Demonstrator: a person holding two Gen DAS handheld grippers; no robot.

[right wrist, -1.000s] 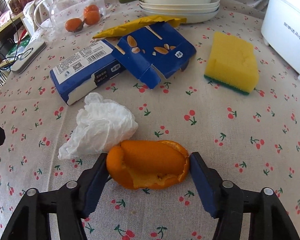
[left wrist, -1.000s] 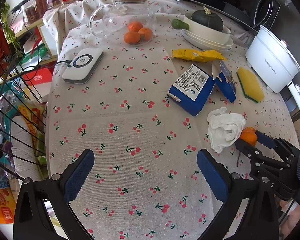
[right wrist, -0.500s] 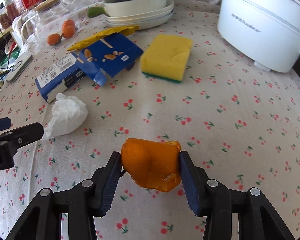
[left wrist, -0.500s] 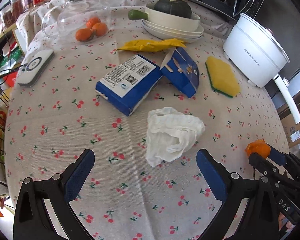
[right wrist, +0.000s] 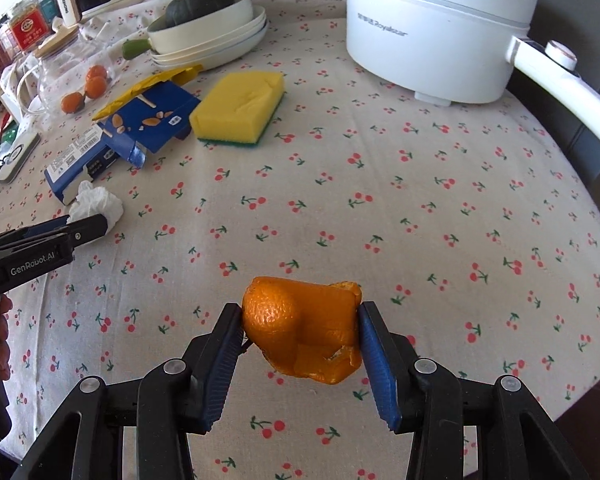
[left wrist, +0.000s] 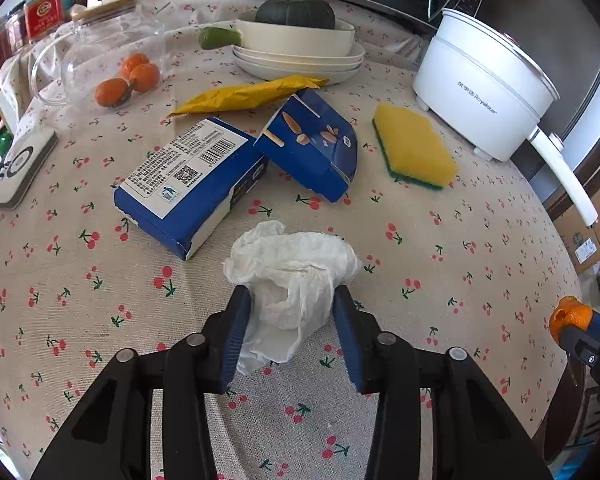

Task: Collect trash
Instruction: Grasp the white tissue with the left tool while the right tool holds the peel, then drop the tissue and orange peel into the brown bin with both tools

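Left tongs (left wrist: pixel 288 320) just closed in on the tissue (left wrist: pixel 292 280); right tongs (right wrist: pixel 300 340) pinch the peel (right wrist: pixel 302 328), lifted clear of the table (right wrist: pixel 380 200).

My left pads now press the soft, crumpled white tissue, which a second ago lay ahead between spread jaws, so a second pickup looks close. The peel is curled, dimpled and stiff. Beyond the tissue lie glossy blue cartons (left wrist: pixel 188 184) and a porous sponge (left wrist: pixel 414 148).

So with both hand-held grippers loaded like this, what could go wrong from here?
1. The left hand-held gripper, whose jaws have just been closing, pinches only the near part of the crumpled tissue; the loose rest could snag or tear free when lifted.
2. The right hand-held gripper holds the orange peel by its curled sides above the tablecloth; soft peel may fold and slip out.
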